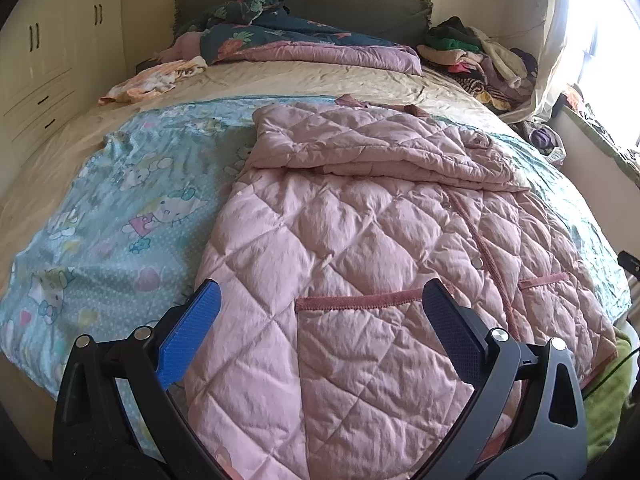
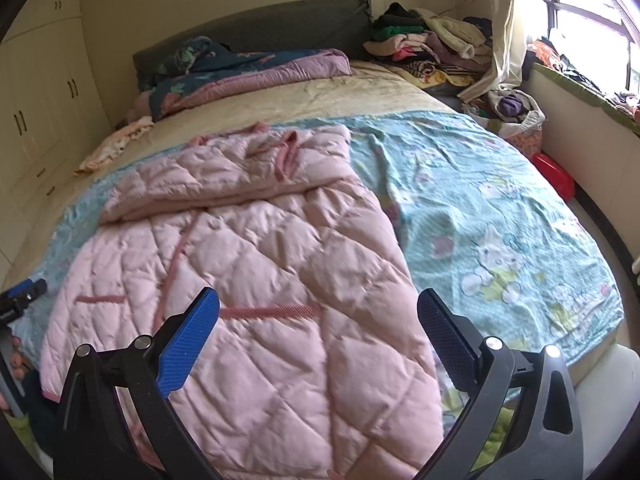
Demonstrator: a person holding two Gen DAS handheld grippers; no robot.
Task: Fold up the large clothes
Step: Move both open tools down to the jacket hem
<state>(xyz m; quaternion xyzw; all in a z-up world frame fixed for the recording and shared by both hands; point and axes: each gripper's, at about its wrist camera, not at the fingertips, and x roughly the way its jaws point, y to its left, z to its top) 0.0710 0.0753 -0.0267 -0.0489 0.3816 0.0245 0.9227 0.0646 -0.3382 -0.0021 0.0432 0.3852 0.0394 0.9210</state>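
- Left gripper (image 1: 320,320): jaws spread wide, released, holding nothing. Seen from its own camera it sits at the foot of the bed, tilted down over the near hem of the coat, fingers pointing toward 12 o'clock. Blue pad (image 1: 188,336) at 8 o'clock of the view, dark pad at 4 o'clock.
- Right gripper (image 2: 318,328): jaws likewise spread wide, released, empty. Same forward-and-down pose over the near hem, fingers toward 12 o'clock; whether the pads touch the cloth cannot be told.
- Left gripper also shows in the right view at 9 o'clock, low at the coat's edge, with fingertips of the person's hand (image 2: 16,356) just below it.
- Coat (image 1: 360,260): pink, quilted, lying flat and lengthwise on the bed, hem nearest the cameras. Top part, sleeves and collar, folded over across the body at 12 o'clock. Two trimmed pockets (image 1: 360,300) and a snap placket face up.
- Sheet (image 1: 120,216): pale blue cartoon print, under the coat, spread over the near half of the bed.
- Quilt (image 1: 304,44): dark floral with mauve lining, bunched at the headboard, 12 o'clock.
- Clothes pile (image 2: 432,44): mixed garments, 1 o'clock, beside the window.
- Wardrobe (image 1: 48,60): cream doors, 10 o'clock.
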